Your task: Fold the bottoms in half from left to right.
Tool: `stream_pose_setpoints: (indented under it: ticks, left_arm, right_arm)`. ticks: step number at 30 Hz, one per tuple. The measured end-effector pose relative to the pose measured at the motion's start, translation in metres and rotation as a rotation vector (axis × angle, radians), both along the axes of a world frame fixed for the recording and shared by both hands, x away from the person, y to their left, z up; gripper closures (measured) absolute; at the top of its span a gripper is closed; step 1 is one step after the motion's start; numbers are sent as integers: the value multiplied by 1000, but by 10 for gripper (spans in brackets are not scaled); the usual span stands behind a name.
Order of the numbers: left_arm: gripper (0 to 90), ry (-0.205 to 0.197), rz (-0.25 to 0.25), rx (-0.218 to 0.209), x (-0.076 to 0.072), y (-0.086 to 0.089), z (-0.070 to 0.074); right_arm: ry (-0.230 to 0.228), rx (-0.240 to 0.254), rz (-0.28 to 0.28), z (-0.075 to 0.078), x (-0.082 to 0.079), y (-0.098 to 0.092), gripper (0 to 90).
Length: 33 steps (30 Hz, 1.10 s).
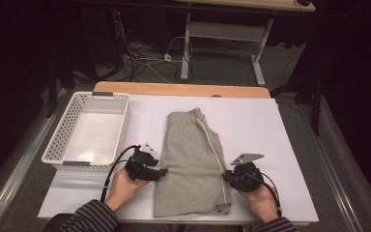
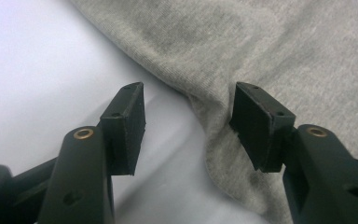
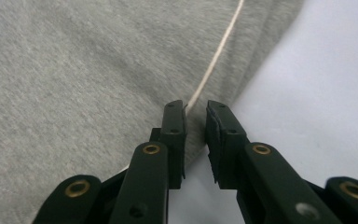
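Note:
A pair of grey shorts [image 1: 191,159] with a white side stripe [image 1: 212,145] lies folded lengthwise on the white table cover [image 1: 256,121]. My left gripper [image 1: 162,171] is at the shorts' left edge. In the left gripper view it [image 2: 189,100] stands open, one jaw over bare cover and the other over the grey cloth [image 2: 270,46], with the hem between them. My right gripper [image 1: 226,175] is at the right edge by the stripe. In the right gripper view its jaws [image 3: 196,109] stand a narrow slit apart above the cloth's edge [image 3: 74,70], just right of the stripe [image 3: 214,60].
A white plastic basket [image 1: 60,137] stands at the table's left, close behind my left hand. A small tag [image 1: 222,209] lies at the shorts' near right corner. The wooden table edge [image 1: 183,89] runs along the far side, with cables and desk legs on the floor beyond.

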<state>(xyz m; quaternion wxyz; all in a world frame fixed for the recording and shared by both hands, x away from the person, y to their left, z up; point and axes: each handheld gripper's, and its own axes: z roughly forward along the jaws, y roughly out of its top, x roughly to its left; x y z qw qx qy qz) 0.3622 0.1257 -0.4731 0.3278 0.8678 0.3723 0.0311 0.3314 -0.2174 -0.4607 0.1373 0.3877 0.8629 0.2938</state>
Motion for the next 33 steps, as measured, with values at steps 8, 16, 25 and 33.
stream_pose_setpoints:
  ticks: [8,16,25,33]
  left_arm:
    - [424,-15,6,14,2,0,3]
    - [423,-8,28,-1,9,0,4]
    - [423,-5,15,12,19,-16,1]
    - [414,14,30,19,30,-19,3]
  right_arm:
    - [-72,8,-5,22,29,18,714]
    - [-118,-7,-56,24,84,48,630]
    - [-87,-74,-63,18,120,62,831]
    - [-41,-1,-124,21,127,31,845]
